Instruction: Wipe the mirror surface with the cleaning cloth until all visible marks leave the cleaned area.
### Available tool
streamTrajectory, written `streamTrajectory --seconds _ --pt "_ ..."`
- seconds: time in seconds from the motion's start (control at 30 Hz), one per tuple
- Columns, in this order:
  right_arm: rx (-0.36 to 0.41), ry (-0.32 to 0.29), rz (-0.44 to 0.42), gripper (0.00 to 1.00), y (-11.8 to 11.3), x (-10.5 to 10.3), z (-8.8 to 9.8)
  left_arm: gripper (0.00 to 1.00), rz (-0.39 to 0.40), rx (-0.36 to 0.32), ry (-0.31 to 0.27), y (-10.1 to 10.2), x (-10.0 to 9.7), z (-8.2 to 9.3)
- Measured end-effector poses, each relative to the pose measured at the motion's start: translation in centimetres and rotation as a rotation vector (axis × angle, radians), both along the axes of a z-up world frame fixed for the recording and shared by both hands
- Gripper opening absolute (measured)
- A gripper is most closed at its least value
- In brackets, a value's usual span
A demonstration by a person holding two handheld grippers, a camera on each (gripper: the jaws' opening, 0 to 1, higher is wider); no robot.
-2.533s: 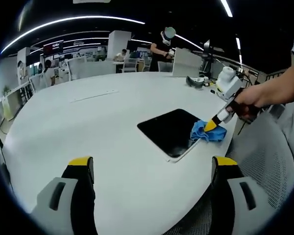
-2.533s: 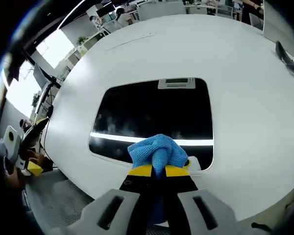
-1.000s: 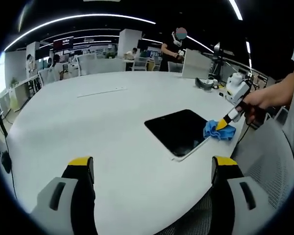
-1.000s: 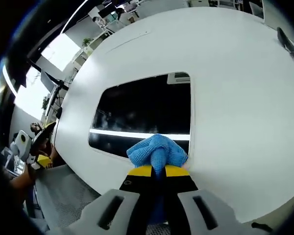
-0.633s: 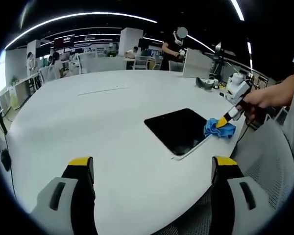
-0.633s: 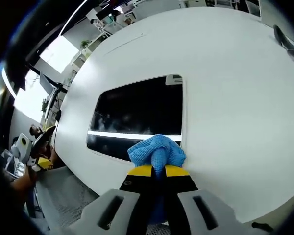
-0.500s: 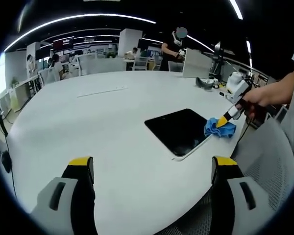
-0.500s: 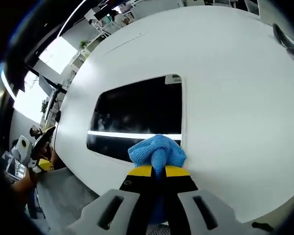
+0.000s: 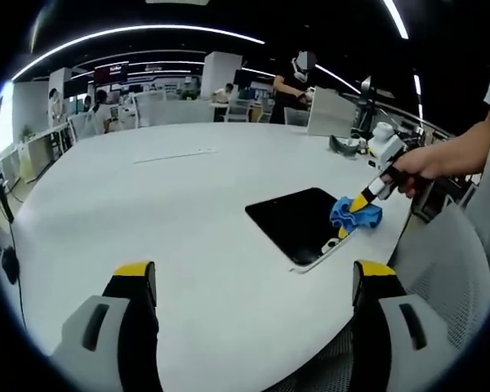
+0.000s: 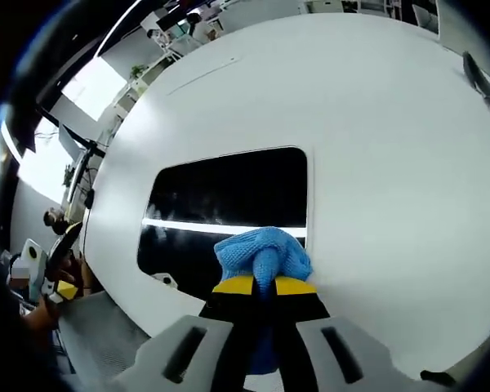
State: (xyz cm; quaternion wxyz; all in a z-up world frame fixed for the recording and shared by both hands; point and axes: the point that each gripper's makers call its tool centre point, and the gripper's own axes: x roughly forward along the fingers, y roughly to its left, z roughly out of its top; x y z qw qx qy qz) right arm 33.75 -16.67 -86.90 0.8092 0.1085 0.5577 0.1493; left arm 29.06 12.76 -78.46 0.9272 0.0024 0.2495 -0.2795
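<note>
— Where the right gripper [image 10: 263, 286] shows its yellow-tipped jaws, how do they stand?
— Pressed together, pinching a bunched blue cleaning cloth [image 10: 263, 255]. The cloth bulges out just past the tips and rests on the mirror [image 10: 229, 204], at the mirror's near edge close to one of its corners.

— And from the other side?
— In the left gripper view the right gripper [image 9: 356, 202] comes in from the right, held in a hand [image 9: 408, 167], slanting down onto the cloth [image 9: 353, 216]. The cloth sits on the corner of the mirror [image 9: 298, 219] nearest the edge of the white round surface [image 9: 147, 212].

— What about the left gripper [image 9: 253, 282]?
— Its jaws are spread wide and hold nothing. They hang over the near edge of the surface, well apart from the mirror.

— How does the mirror look?
— It is a dark rectangular pane with rounded corners and a thin pale border, lying flat near the edge of the surface. It reflects a bright strip of ceiling light across its middle. A faint pale haze shows along that strip; I cannot tell whether it is marks or reflection. A small pale spot sits at its near left corner in the right gripper view.

— Anything beyond?
— A dark object [image 9: 341, 146] lies at the far edge of the surface, and a grey mesh chair [image 9: 441, 269] stands beside the near edge.
</note>
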Motion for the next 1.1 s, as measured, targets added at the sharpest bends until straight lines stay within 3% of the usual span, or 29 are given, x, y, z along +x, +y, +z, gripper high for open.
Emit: streamTrajectory --seconds 0.73,1.1 --pt "-0.062 -0.033 0.028 0.01 -0.7 7.6 0.0 0.99 0.02 0.017 0.015 0.5 0.5 -0.6" --pt "-0.06 -0.041 0.004 0.01 -0.7 9.8 0.0 0.99 0.024 0.023 0.025 0.7 0.5 -0.9"
